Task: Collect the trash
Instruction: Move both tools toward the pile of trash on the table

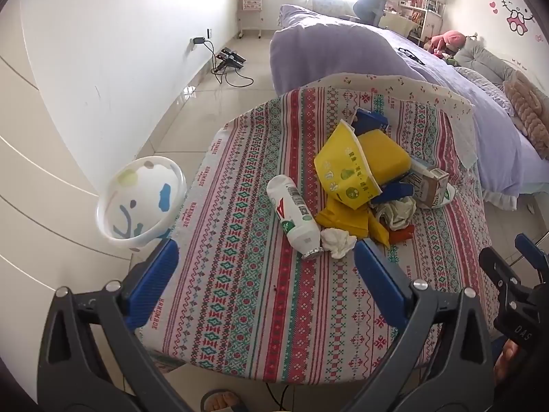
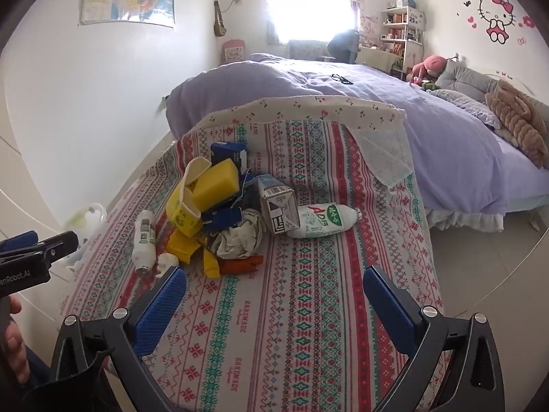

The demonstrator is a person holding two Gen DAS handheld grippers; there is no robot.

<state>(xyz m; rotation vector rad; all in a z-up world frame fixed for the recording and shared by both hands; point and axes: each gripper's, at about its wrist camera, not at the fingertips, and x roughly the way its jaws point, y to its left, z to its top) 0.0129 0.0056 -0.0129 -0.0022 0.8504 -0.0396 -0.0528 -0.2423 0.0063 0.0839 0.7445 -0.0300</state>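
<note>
A pile of trash lies on a patterned tablecloth (image 1: 240, 292): a white bottle (image 1: 296, 216), a yellow paper cup (image 1: 346, 168), a yellow sponge (image 1: 386, 154), a crumpled tissue (image 1: 338, 242), a milk carton (image 1: 430, 185) and blue boxes (image 1: 370, 122). In the right wrist view the carton (image 2: 278, 211) leans on a second white bottle (image 2: 324, 221). My left gripper (image 1: 266, 255) is open and empty, just short of the bottle and tissue. My right gripper (image 2: 274, 283) is open and empty, near the pile's front edge. A white spotted bin (image 1: 140, 202) stands on the floor left of the table.
A bed with a purple cover (image 1: 377, 65) lies behind and to the right of the table. A white wall (image 1: 103, 51) runs along the left. Cables and a charger (image 1: 228, 61) lie on the tiled floor. The right gripper (image 1: 514, 292) shows at the left view's right edge.
</note>
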